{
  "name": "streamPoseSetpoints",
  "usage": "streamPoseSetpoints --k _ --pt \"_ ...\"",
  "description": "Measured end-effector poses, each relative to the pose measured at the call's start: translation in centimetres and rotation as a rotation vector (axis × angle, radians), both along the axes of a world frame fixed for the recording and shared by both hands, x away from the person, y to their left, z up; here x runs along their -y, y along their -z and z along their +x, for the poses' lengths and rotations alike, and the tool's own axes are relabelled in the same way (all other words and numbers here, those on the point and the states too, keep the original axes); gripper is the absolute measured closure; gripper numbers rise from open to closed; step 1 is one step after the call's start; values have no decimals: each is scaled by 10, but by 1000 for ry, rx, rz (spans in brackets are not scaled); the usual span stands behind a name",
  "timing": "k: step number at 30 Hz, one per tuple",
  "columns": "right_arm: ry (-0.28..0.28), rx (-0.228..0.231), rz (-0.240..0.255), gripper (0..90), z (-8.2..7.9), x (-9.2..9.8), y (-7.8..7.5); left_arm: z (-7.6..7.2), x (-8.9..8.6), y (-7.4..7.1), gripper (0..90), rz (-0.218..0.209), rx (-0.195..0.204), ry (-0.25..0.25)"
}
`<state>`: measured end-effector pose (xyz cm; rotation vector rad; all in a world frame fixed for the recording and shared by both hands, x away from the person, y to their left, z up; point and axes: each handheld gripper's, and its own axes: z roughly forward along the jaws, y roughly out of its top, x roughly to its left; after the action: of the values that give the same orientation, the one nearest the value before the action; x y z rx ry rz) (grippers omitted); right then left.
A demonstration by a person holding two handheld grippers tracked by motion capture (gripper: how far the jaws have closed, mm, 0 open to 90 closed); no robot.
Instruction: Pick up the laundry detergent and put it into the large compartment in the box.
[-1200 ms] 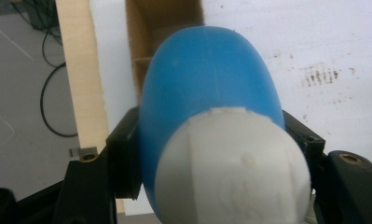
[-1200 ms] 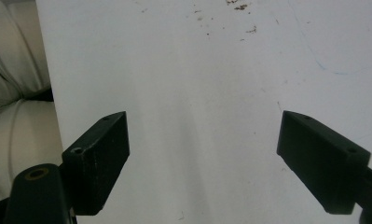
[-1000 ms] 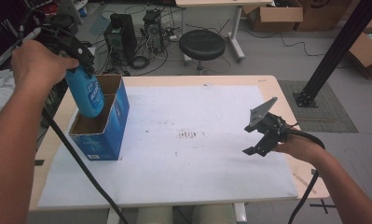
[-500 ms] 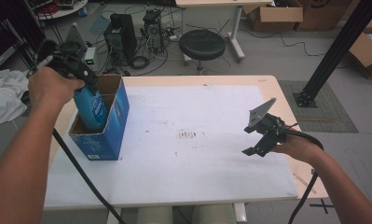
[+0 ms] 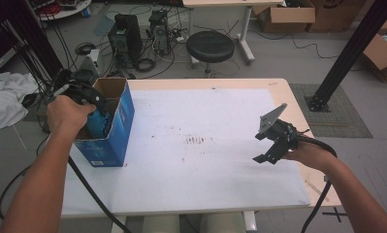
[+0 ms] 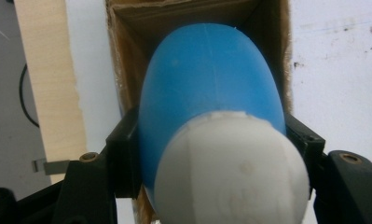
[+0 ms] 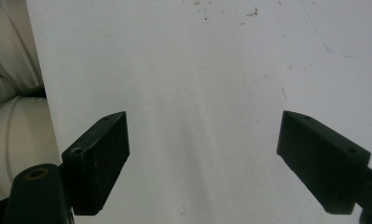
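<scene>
Forearms come in from the bottom of the high view, one on each side of the table [image 5: 147, 194]. Left arm reaches forward and up along the table's left edge; the left hand [image 5: 67, 115] is wrapped round the left gripper [image 5: 87, 99], which points down into the open top of a blue cardboard box [image 5: 111, 138]. Box stands upright near the table's left edge, flaps open.

Left gripper view: the black jaws sit against either side of a blue bottle [image 6: 211, 88], just above its white cap [image 6: 230, 172] (the cap is the end nearest the camera). Jaws are spread only as wide as the bottle and clamp it. Bottle's far end is down inside the box, brown inner walls around it. In the high view a patch of the bottle [image 5: 100, 124] shows inside the box opening, beside the hand.

Right arm lies over the table's right edge, wrist low, right hand [image 5: 310, 154] holding the right gripper [image 5: 273, 141] just above the white tabletop, well apart from the box. Grey three-cornered plate on top tilts up. Right gripper view: jaws stand wide apart with nothing between them, bare white surface [image 7: 197, 93] with a few dark specks beneath.
</scene>
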<state>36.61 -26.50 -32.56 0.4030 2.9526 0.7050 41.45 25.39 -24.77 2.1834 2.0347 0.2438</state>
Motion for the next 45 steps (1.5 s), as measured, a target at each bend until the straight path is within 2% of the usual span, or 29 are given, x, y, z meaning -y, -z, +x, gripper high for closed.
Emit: streamPoseSetpoints --k 5,11,15,27,31,40,45 --pt "5 -7 -7 165 0 0 1 1 1 15 381 20 -10 9" --pt "6 -9 -6 165 1 -2 2 2 1 31 380 5 -24 5" --pt "2 -9 -10 165 1 -3 3 2 1 38 380 10 -28 12" --pt "5 -14 -10 165 1 -5 5 3 1 39 377 3 -19 11" --pt "3 -14 -8 165 0 -5 5 3 -2 39 375 -20 -9 -6" --pt "0 -17 -10 165 0 -6 7 -1 -7 33 338 -57 14 -19" --pt "-7 -12 -9 165 1 -8 5 -2 -7 28 316 -56 11 -7"
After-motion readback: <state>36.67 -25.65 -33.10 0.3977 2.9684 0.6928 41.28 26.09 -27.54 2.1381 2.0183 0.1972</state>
